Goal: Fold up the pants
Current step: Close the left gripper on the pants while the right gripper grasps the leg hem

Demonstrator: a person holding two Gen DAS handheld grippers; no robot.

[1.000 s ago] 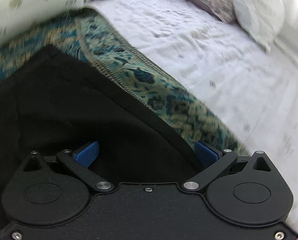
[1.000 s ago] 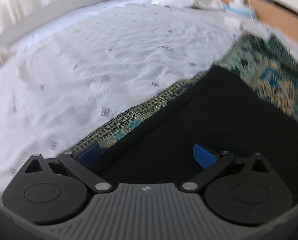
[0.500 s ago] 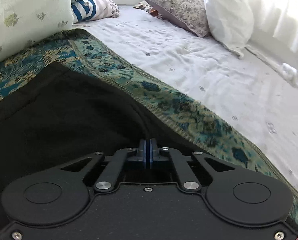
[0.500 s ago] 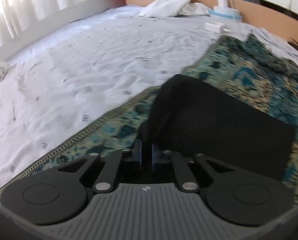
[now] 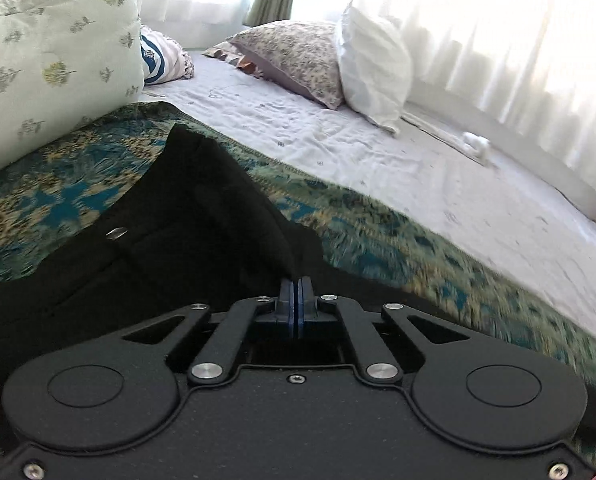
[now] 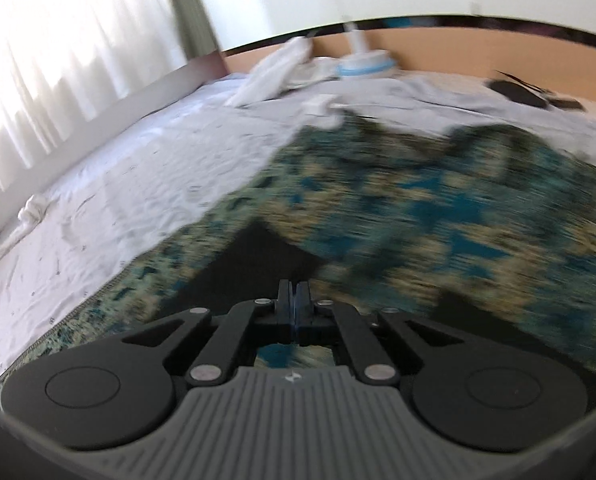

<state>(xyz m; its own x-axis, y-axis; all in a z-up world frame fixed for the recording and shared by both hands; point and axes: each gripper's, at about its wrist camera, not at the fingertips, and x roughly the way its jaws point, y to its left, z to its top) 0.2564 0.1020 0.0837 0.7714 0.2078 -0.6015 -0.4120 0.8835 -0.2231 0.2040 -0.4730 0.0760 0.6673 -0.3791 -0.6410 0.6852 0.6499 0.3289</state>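
Black pants (image 5: 169,232) lie on a teal and tan patterned blanket (image 5: 398,236) on the bed, with a metal button (image 5: 116,233) showing near the waistband. My left gripper (image 5: 296,285) is shut on a lifted ridge of the pants' edge. In the right wrist view my right gripper (image 6: 293,288) is shut on another raised part of the black pants (image 6: 265,264), which hang in a peak over the blanket (image 6: 438,208). This view is blurred by motion.
A white sheet (image 5: 418,168) covers the bed beyond the blanket. A green-leaf pillow (image 5: 49,64), a floral pillow (image 5: 293,56) and a white pillow (image 5: 374,68) lie at the head. A wooden footboard (image 6: 458,48), crumpled white cloth (image 6: 273,76) and a blue-white item (image 6: 362,64) are at the far end.
Both grippers went from open over the flat pants to shut on the fabric, then rose. The pants' edges now stand lifted off the blanket in folds.
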